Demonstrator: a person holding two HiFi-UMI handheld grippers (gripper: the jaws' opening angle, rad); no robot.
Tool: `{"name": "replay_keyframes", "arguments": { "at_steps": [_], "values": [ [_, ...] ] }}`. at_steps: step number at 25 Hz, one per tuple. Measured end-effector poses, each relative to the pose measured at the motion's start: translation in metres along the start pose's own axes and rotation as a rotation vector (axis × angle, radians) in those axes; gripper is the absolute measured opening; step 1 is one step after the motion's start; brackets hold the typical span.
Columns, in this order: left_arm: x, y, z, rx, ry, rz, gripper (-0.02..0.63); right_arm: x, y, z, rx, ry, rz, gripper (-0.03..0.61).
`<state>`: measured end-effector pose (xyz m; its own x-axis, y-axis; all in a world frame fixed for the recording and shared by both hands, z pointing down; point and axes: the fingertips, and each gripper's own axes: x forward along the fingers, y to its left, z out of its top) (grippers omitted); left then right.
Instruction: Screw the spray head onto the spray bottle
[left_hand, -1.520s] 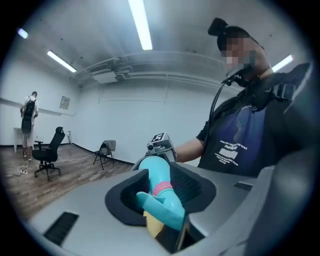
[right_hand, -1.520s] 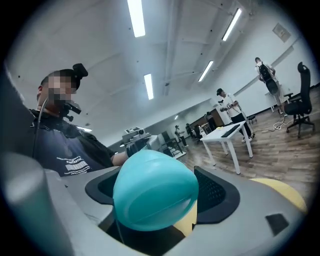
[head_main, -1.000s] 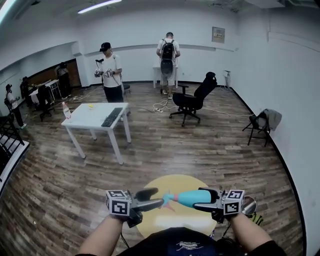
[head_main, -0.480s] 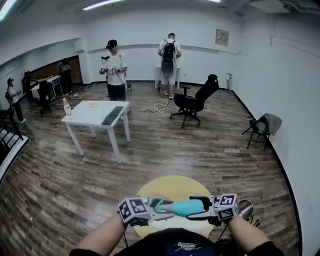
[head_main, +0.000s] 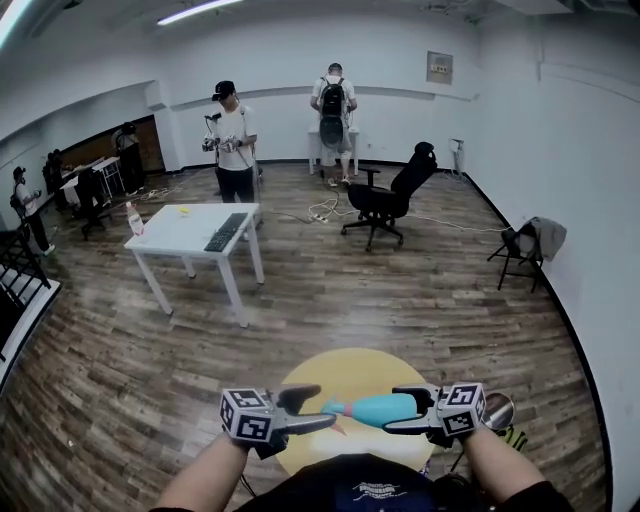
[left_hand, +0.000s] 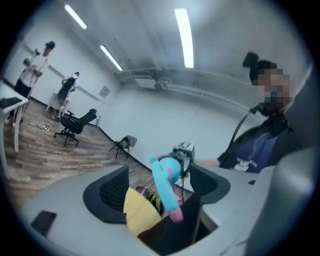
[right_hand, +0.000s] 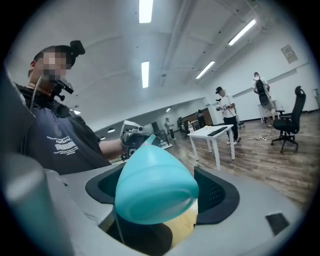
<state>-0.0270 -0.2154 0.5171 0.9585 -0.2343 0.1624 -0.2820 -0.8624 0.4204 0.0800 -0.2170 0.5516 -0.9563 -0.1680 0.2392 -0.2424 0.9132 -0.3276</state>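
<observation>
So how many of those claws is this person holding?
2. The left claw has just been opening, with the pink end of the spray bottle between its jaws; the right claw grips its teal body.

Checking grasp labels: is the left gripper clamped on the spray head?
No: the left gripper's jaws have just been opening and stand clear of the spray head between them.

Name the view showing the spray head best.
Left gripper view: the spray head is close, teal, pink-tipped. The head view shows it small at the spray bottle's end; in the right gripper view the bottle hides most of it.
</observation>
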Motion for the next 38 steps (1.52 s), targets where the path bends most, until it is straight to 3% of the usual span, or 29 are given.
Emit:
{"name": "replay_keyframes", "arguments": {
  "at_steps": [1, 2, 3, 5, 9, 10, 12, 14, 16, 18, 20, 22, 24, 26, 27, 28, 33, 35, 38],
  "values": [
    [0.016, -0.007, -0.010, 0.086, 0.079, -0.009, 0.398, 0.006, 0.005, 0.003, -0.038, 0.022, 0.012, 0.440],
    [0.030, -0.017, -0.017, 0.180, 0.135, -0.029, 0.288, 0.011, 0.008, 0.005, -0.063, 0.038, 0.028, 0.440],
    [0.038, -0.028, -0.019, 0.264, 0.163, -0.057, 0.222, 0.011, 0.011, 0.005, -0.066, 0.044, 0.052, 0.443],
    [0.042, -0.046, -0.019, 0.396, 0.200, -0.098, 0.206, 0.007, 0.020, 0.003, -0.030, 0.043, 0.107, 0.443],
    [0.043, -0.063, -0.033, 0.665, 0.377, -0.127, 0.206, 0.014, 0.034, -0.028, -0.070, 0.177, 0.139, 0.439],
    [0.043, -0.063, -0.035, 0.663, 0.392, -0.136, 0.206, 0.016, 0.035, -0.031, -0.062, 0.183, 0.146, 0.437],
    [0.040, -0.057, -0.030, 0.534, 0.338, -0.143, 0.209, 0.016, 0.035, -0.025, -0.013, 0.130, 0.165, 0.436],
    [0.030, -0.042, -0.016, 0.346, 0.194, -0.102, 0.219, 0.013, 0.031, -0.011, 0.043, 0.044, 0.163, 0.430],
    [0.009, -0.021, 0.006, 0.146, -0.015, -0.048, 0.315, 0.008, 0.023, -0.003, 0.083, -0.019, 0.135, 0.428],
    [-0.019, -0.003, 0.028, -0.035, -0.221, -0.033, 0.362, -0.003, 0.013, -0.004, 0.123, -0.056, 0.095, 0.428],
    [-0.037, 0.007, 0.038, -0.117, -0.301, -0.014, 0.365, -0.014, 0.005, -0.009, 0.145, -0.060, 0.062, 0.428],
    [-0.036, 0.010, 0.030, -0.082, -0.232, 0.010, 0.365, -0.018, 0.004, -0.013, 0.132, -0.032, 0.056, 0.428],
    [-0.014, -0.002, 0.014, 0.010, -0.087, -0.011, 0.365, -0.009, 0.011, -0.016, 0.079, 0.035, 0.076, 0.428],
    [0.018, -0.025, -0.007, 0.158, 0.079, -0.074, 0.365, 0.006, 0.024, -0.015, 0.017, 0.100, 0.111, 0.428],
    [0.031, -0.037, -0.016, 0.258, 0.147, -0.102, 0.317, 0.011, 0.028, -0.012, 0.003, 0.110, 0.130, 0.428],
    [0.040, -0.046, -0.023, 0.358, 0.188, -0.119, 0.238, 0.013, 0.030, -0.008, 0.000, 0.104, 0.145, 0.429],
    [0.047, -0.066, -0.028, 0.668, 0.243, -0.122, 0.229, 0.006, 0.034, -0.009, -0.025, 0.087, 0.145, 0.436],
    [0.049, -0.066, -0.029, 0.668, 0.244, -0.122, 0.229, 0.005, 0.033, -0.010, -0.029, 0.084, 0.145, 0.436],
    [0.043, -0.050, -0.014, 0.404, 0.129, -0.117, 0.238, 0.001, 0.029, 0.010, 0.060, -0.019, 0.163, 0.426]
  ]
}}
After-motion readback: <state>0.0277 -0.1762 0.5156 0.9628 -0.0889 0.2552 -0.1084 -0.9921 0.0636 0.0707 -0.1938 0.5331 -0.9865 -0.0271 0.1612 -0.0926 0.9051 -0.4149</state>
